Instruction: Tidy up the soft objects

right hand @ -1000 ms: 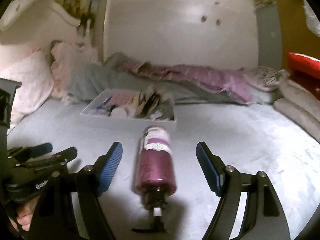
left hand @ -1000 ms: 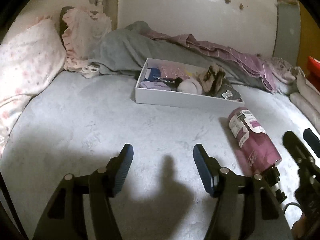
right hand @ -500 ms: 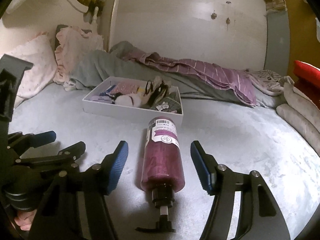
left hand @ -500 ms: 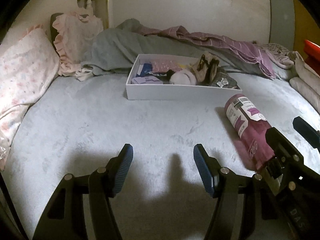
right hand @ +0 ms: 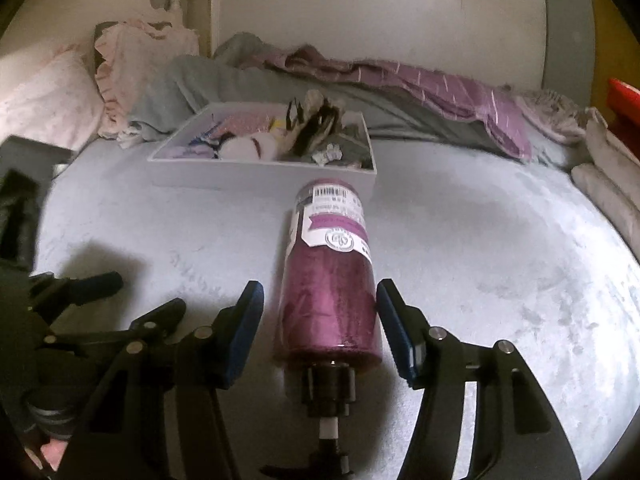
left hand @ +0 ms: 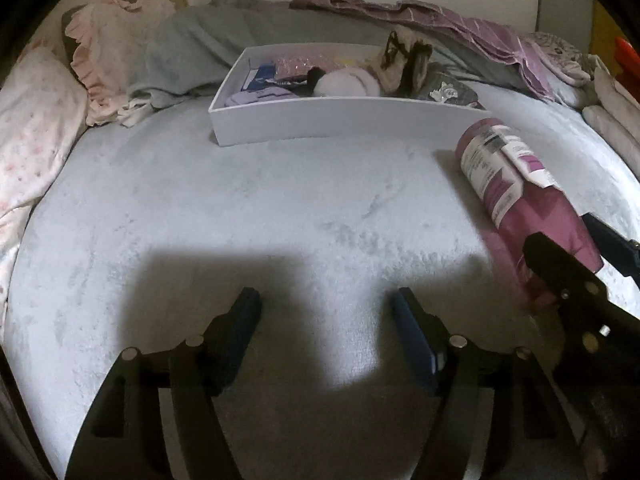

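Most soft things boxed, one bottle still loose on the bed

Left to right across the bed (left hand: 280,208): pillows (left hand: 36,128) at the far left, untouched, next to a rumpled grey blanket (left hand: 188,52). Further along, white box (left hand: 344,120) already filled with soft objects (left hand: 348,80): small folded fabrics, a pale round puff, a dark-trimmed piece poking above the rim. Looks largely sorted, though the contents lie jumbled rather than neat.

Left hand-held gripper (left hand: 326,312) over bare bedcover, jaws just widened, nothing between them.

Right of the box and just short of its front wall, purple pump bottle (right hand: 330,276) lying on its side, pump toward the camera. Right hand-held gripper (right hand: 320,304) straddling it, jaws just narrowed, right pad about touching, left pad clear; not yet a grip.

Probably left: lifting the bottle away or stowing it, perhaps tidying the purple striped cloth (right hand: 452,88) at the far right.
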Demonstrator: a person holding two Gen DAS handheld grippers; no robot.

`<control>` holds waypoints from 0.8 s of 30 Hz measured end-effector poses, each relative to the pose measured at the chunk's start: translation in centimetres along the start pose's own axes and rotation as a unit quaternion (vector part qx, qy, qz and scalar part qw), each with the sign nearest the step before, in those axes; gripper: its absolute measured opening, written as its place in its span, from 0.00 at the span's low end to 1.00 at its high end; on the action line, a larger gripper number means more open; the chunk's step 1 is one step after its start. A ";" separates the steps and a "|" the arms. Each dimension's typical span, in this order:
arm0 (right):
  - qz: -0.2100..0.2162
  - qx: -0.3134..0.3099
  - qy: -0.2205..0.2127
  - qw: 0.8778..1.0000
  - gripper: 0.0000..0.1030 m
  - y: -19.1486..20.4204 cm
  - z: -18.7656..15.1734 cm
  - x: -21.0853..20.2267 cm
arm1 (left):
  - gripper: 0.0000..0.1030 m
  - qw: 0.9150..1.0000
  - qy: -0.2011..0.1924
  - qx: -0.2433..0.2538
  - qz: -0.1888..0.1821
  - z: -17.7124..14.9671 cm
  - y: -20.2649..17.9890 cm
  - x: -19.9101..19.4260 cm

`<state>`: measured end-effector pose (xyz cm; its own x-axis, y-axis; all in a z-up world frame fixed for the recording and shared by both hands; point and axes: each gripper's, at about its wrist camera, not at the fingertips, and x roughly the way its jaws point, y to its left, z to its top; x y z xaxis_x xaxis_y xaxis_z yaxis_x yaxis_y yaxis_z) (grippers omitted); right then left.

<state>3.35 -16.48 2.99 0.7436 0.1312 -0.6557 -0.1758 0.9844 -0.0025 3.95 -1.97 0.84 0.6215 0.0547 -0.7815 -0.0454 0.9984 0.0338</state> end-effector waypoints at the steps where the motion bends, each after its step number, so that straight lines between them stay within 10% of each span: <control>1: 0.010 0.013 0.031 0.999 0.59 -0.5 0.0 1.2 | 0.71 1.000 0.001 -0.001 0.001 0.0 0.1 0.0; 3: 0.024 0.032 0.077 0.996 0.56 -1.3 -0.1 3.0 | 0.80 1.000 0.005 -0.006 0.009 0.1 0.2 0.2; 9: 0.012 0.018 0.042 0.999 0.56 -0.8 0.0 1.4 | 1.00 0.999 0.020 -0.033 0.021 0.3 1.4 0.8; 24: -0.007 -0.015 -0.079 0.997 0.64 0.5 -0.1 -3.2 | 1.00 0.999 0.026 -0.043 0.014 0.4 1.8 1.1</control>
<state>0.83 -16.42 5.06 0.8377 0.1368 -0.5288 -0.1827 0.9825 -0.0352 4.91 -0.11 0.31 0.5781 0.0796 -0.8121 -0.1309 0.9914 0.0039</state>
